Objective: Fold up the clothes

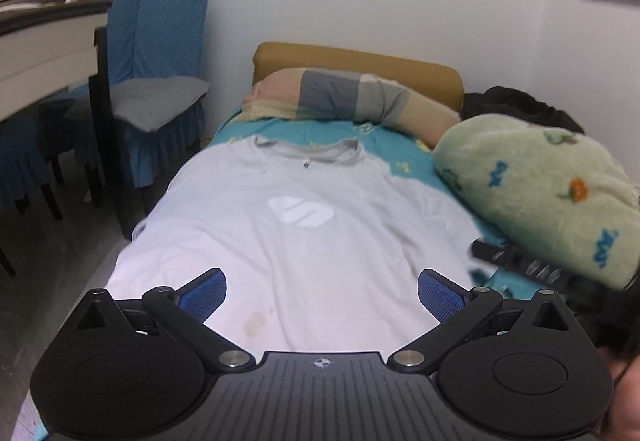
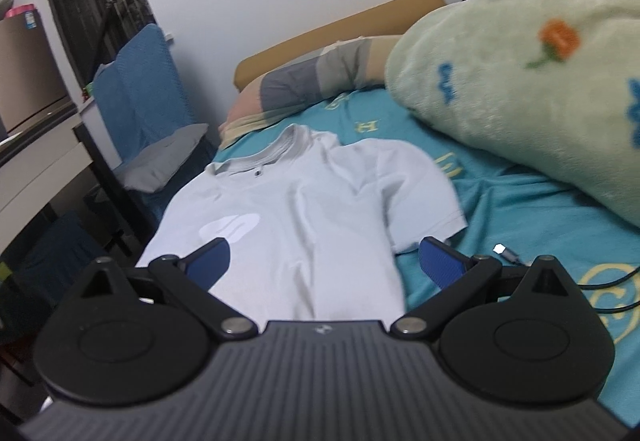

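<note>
Looking at a white t-shirt (image 1: 288, 225) spread front-up on the teal bedsheet (image 2: 520, 209), collar (image 1: 308, 151) toward the headboard (image 1: 356, 61) end, hem toward the foot edge under both cameras. Left gripper (image 1: 322, 299) is spread wide, nothing between its blue pads (image 1: 202, 299), hovering over the lower body of the shirt. Right gripper (image 2: 325, 264) is also spread wide and empty, over the shirt's right side edge, with the short sleeve (image 2: 420, 193) just ahead of it. Shirt looks like thin soft knit: light, limp, 0 stiffness, so it will drape and drag across the sheet instead of holding shape. Already some long wrinkles down the right side in the right wrist view. My read: no fold started yet. Best pinch points are edges, 1 at the shoulder or sleeve seam and 1 at the hem corner on the same side, so the panel lifts as a straight line. Pinching mid-panel would likely bunch it or catch the sheet too. Left side of the shirt runs close to the bed's left edge, so it could slide off. Green fleece blanket (image 2: 520, 81) is piled at the right edge, apart from the sleeve. A cable (image 2: 600, 281) with a lit plug tip lies on the sheet just right of the right gripper; avoid snagging it. Patchwork pillow (image 1: 352, 97) sits against the headboard, beyond the collar.
</note>
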